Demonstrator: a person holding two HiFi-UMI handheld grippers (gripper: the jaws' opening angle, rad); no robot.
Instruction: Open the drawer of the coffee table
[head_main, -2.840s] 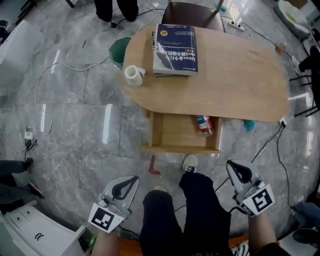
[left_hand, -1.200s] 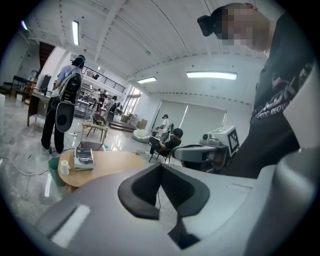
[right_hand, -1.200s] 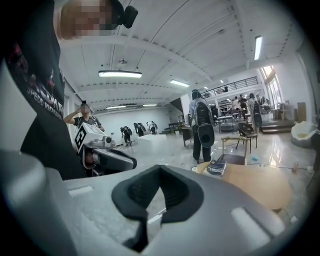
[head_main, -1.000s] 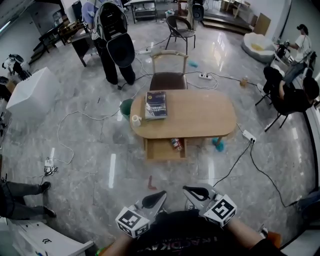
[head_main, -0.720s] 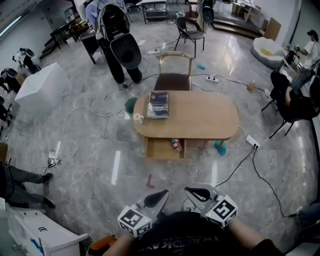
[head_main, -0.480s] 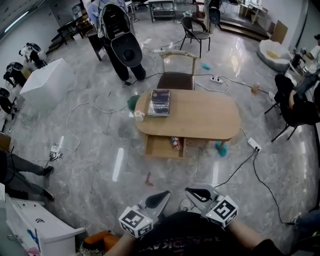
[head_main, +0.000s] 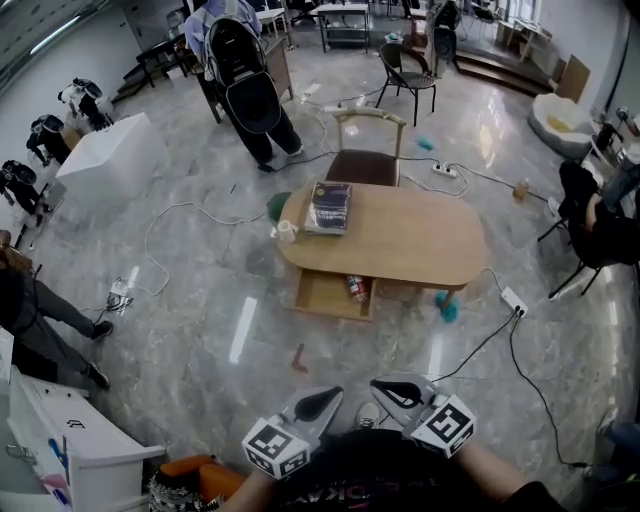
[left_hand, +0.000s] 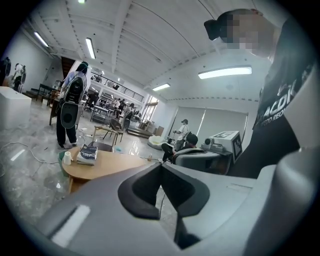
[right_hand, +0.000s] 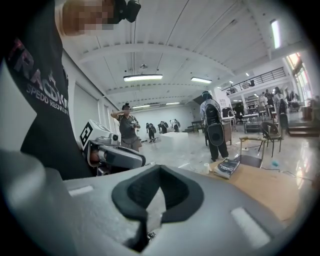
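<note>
Grey marble floor (head_main: 180, 330) of a wide hall. At twelve o'clock from the person, well apart, stands an oval wooden desk (head_main: 420, 245). A chair (head_main: 365, 165) sits at its twelve o'clock edge. The desk's drawer (head_main: 322, 295) juts open at its seven o'clock side. A dark book (head_main: 330, 206) lies at ten o'clock on the desktop. The left gripper (head_main: 325, 400) and right gripper (head_main: 388, 390), at six o'clock, have jaws closed together and empty. A white cup (head_main: 287, 231) is near the book, and a small bottle (head_main: 357, 288) lies in the drawer.
</note>
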